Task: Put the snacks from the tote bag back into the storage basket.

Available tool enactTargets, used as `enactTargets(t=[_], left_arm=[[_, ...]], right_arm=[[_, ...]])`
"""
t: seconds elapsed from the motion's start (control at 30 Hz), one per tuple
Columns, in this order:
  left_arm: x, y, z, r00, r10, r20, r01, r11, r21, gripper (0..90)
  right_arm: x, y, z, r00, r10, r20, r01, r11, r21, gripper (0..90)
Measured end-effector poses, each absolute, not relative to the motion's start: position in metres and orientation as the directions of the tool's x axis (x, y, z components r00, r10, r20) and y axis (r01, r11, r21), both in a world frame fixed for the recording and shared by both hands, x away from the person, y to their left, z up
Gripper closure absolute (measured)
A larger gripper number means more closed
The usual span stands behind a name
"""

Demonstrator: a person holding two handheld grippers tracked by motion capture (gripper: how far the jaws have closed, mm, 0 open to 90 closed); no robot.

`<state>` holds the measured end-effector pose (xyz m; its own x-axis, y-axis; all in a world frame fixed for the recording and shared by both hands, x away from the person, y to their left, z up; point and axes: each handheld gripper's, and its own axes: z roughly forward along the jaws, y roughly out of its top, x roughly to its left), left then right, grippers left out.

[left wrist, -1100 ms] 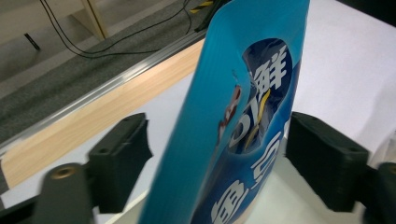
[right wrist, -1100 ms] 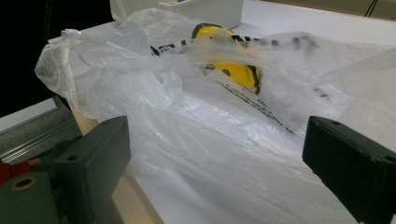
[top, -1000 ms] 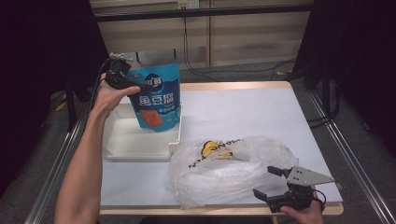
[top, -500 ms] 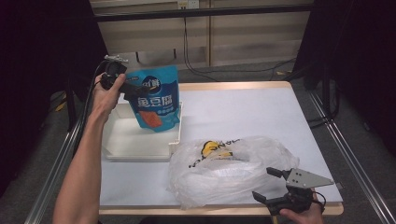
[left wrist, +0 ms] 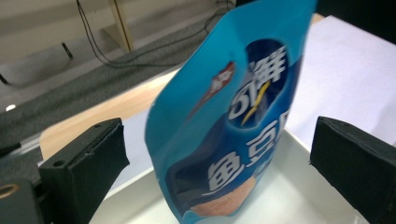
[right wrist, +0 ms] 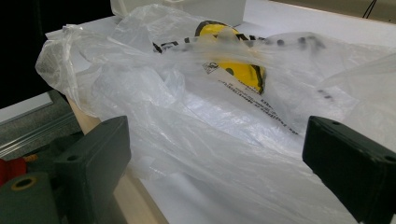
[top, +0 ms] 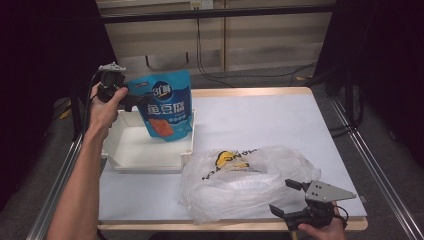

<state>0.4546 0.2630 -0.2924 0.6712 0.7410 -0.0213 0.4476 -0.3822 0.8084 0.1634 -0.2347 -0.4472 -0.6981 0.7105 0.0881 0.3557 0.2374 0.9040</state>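
Left gripper (left wrist: 219,154): jaws spread wide and just been opening, the blue snack pouch (left wrist: 233,121) between them, untouched by either pad. In the high view, left gripper (top: 131,101) sits upper left of frame, just beside the blue snack pouch (top: 166,105), which stands tilted with its base in the white tray (top: 145,150).

Right gripper (right wrist: 217,163): jaws spread, a fold of the clear plastic bag (right wrist: 196,107) lying between them, not pinched. High view: right gripper (top: 289,196) at lower right, at the edge of the clear plastic bag (top: 250,180), which bears a yellow print.

White table (top: 260,120): carries the tray at left and the bag at lower centre.
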Motion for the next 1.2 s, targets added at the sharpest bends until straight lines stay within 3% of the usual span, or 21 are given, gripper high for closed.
enactTargets(t=[0.23, 0.53, 1.2], left_arm=[[0.437, 0.264, -0.294, 0.676, 0.737, -0.018, 0.421, -0.366, 0.830, 3.1], [0.414, 0.260, -0.291, 0.666, 0.741, 0.083, 0.359, -0.416, 0.835, 2.3], [0.342, 0.282, -0.317, 0.691, 0.723, 0.019, 0.288, -0.300, 0.909, 4.6]], right_arm=[[0.164, -0.234, -0.447, -0.695, 0.713, 0.088, 0.356, 0.235, 0.904, 8.4], [0.164, -0.234, -0.447, -0.695, 0.714, 0.088, 0.356, 0.235, 0.904, 8.8], [0.164, -0.235, -0.447, -0.685, 0.724, 0.080, 0.354, 0.236, 0.905, 9.2]])
